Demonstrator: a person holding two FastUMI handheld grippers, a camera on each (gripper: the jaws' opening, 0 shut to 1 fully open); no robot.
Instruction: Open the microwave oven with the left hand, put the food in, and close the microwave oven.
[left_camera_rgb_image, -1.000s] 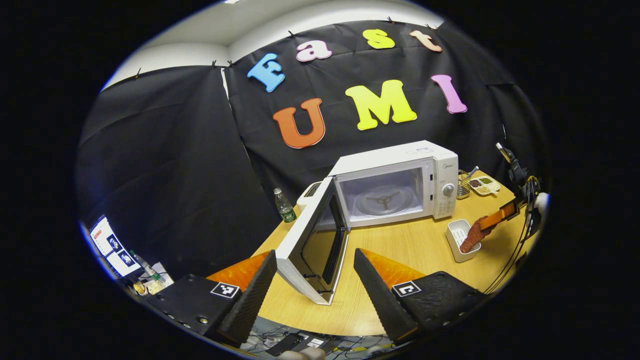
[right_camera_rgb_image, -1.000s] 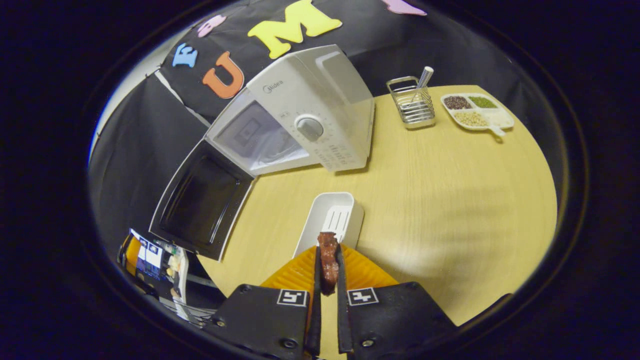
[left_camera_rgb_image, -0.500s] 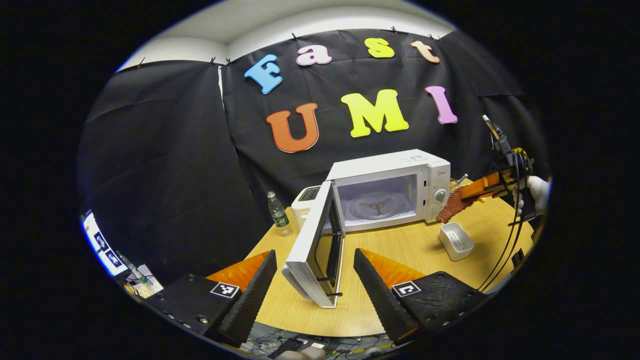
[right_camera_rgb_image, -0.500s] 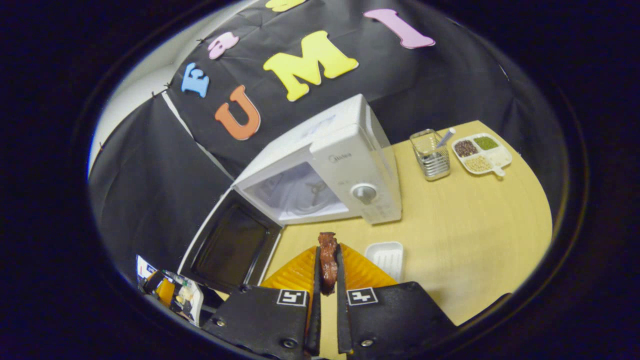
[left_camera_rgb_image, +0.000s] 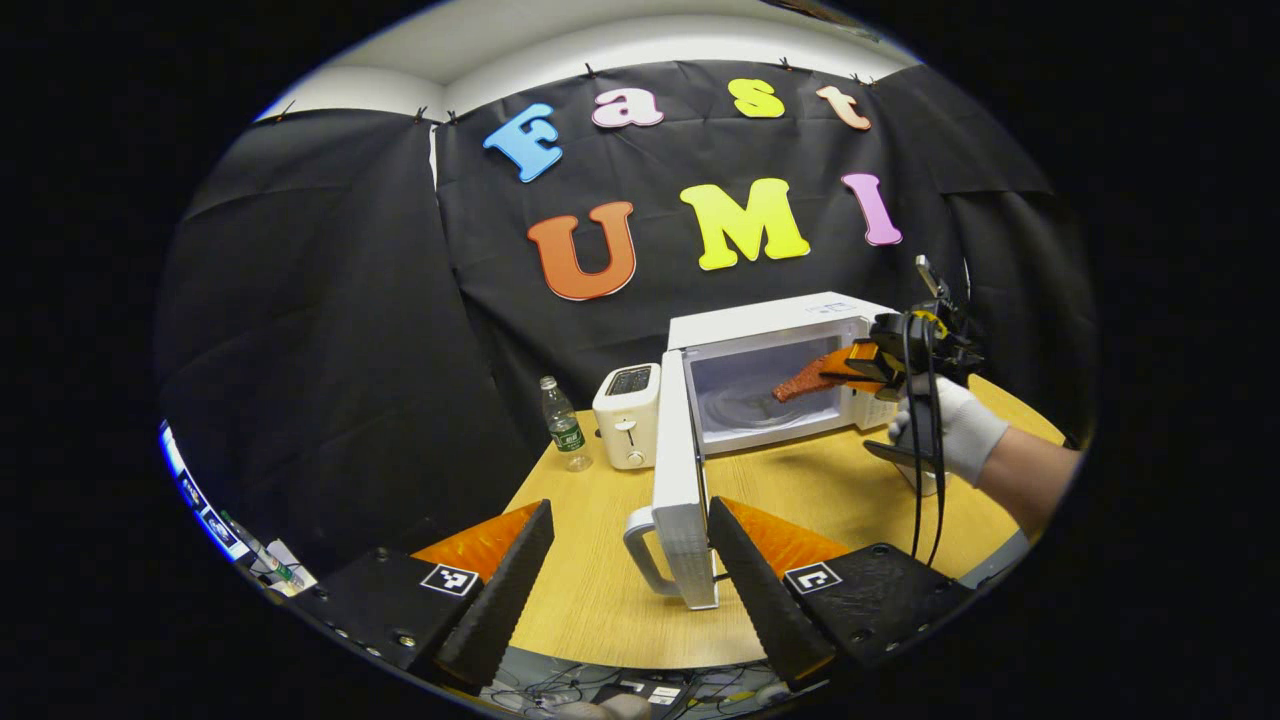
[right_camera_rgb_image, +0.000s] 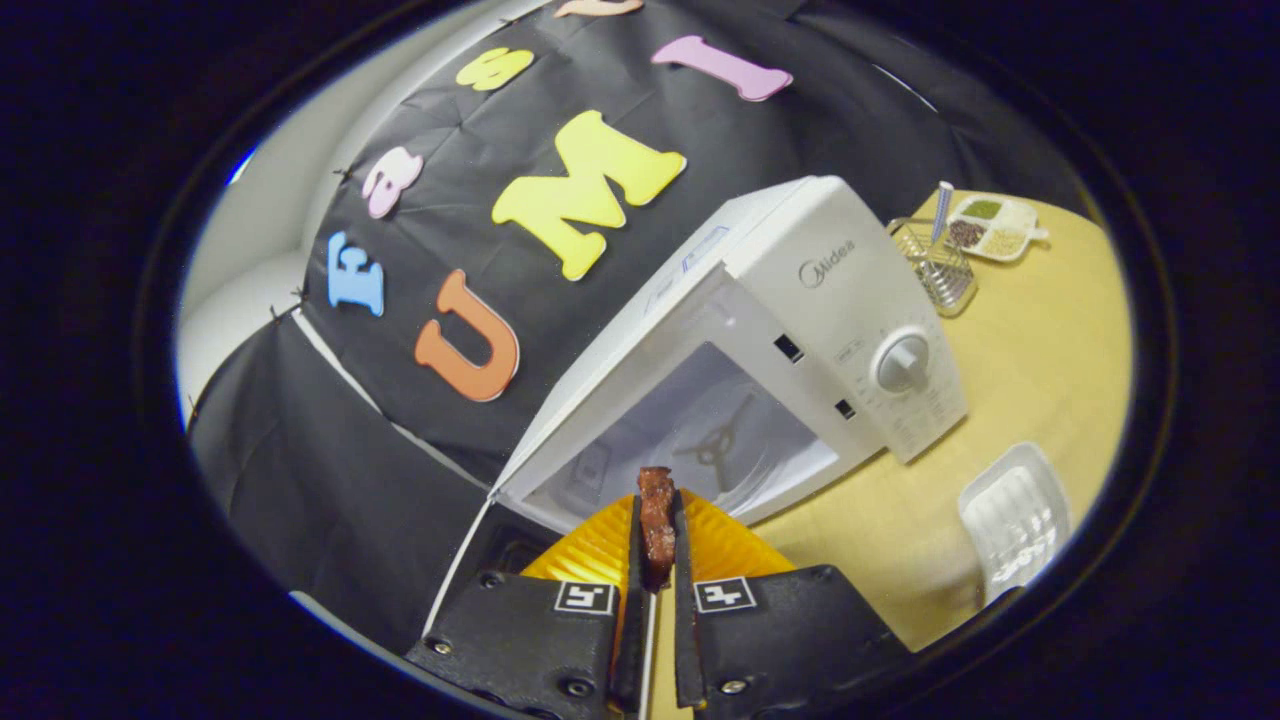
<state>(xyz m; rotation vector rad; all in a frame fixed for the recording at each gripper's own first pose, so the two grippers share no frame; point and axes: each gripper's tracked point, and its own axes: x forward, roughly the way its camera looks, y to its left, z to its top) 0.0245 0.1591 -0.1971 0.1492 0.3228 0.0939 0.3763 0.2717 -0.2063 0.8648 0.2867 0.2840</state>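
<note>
White microwave stands on a wooden table with its door swung fully out, seen edge-on in the left gripper view, handle toward the camera. A brand mark sits above the dial on the control panel (not read off here), and a small label lies on the top panel, too small to make out. The food, a reddish-brown strip, is clamped between both fingers of the right gripper; its long axis runs forward along the fingers and its tip points into the open cavity, toward the turntable hub. In the left gripper view the same strip is held at the cavity mouth, tilted down to the left, by the far gripper in a gloved hand. The left gripper hangs with its fingers spread wide, the door's edge between them but touching neither. A white tray lies on the table right of the microwave; farther back are a wire holder and a divided dish. Left of the microwave stand a toaster and a bottle. Between strip and cavity the path is open.
</note>
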